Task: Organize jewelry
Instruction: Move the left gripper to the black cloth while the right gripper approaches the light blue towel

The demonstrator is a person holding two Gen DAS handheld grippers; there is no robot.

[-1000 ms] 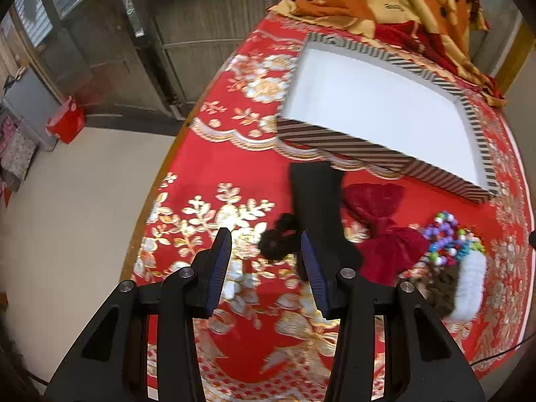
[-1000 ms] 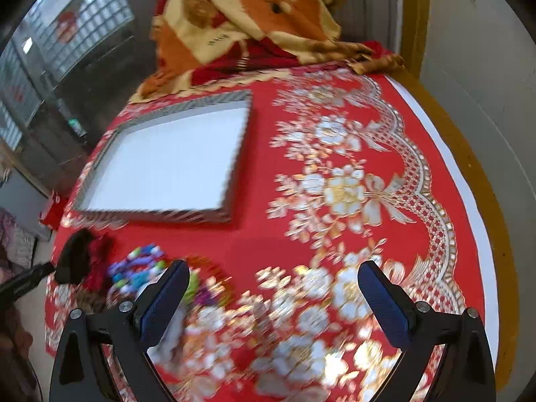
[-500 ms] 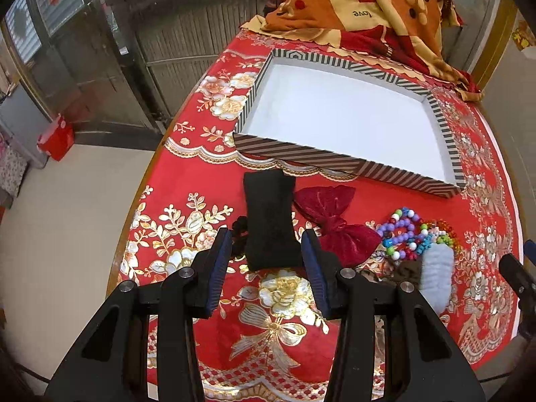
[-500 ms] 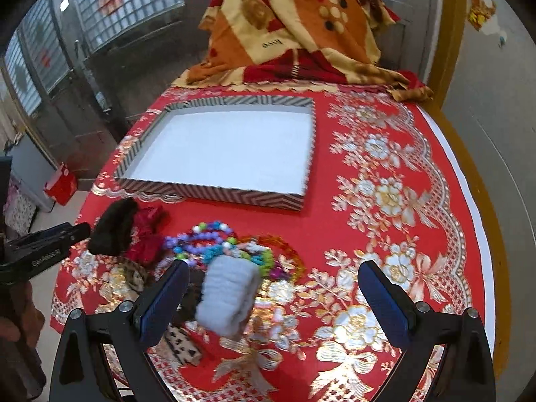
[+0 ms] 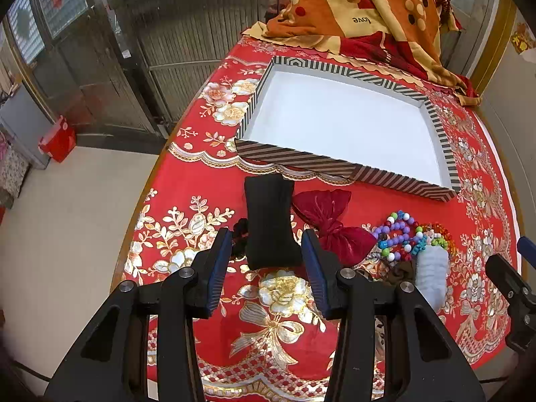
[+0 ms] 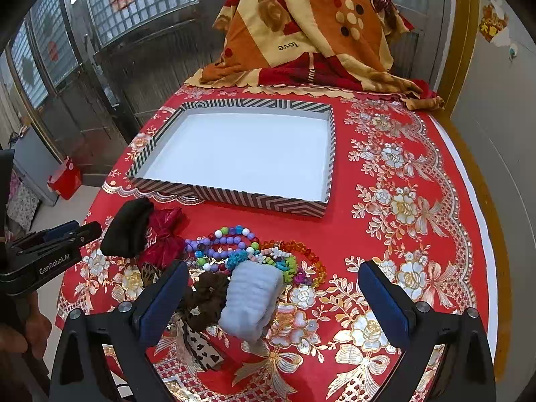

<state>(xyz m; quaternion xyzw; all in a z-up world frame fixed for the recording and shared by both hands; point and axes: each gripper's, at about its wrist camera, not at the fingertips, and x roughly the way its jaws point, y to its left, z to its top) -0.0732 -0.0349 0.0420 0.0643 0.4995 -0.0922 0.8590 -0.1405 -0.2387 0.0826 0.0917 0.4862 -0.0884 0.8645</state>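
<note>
Table: round, red cloth with gold flowers [image 6: 402, 207]; patterned orange blanket [image 6: 311, 33] heaped at far edge.
Tray: striped box [image 6: 231, 197], white inside, nothing in it, toward far-left part of table, behind the pile.
Jewelry pile: near edge of table, left of centre, just in front of tray's near wall.
Black pouch [image 5: 269, 224]: leftmost of pile, lying flat; a black scrunchie [image 5: 239, 234] touching its left side.
Red bow [image 5: 330, 226]: just right of pouch, touching it.
Bead bracelets [image 6: 234, 248]: coloured, tangled, right of bow.
White scrunchie [image 6: 251, 298]: fluffy, at near edge of pile, against the beads; brown scrunchie [image 6: 204, 298] on its left.
Left gripper [image 5: 266, 268]: jaws released, part open, hovering above pouch's near end, nothing grasped.
Right gripper [image 6: 271, 298]: jaws spread wide, over white scrunchie, pads clear of it.
</note>
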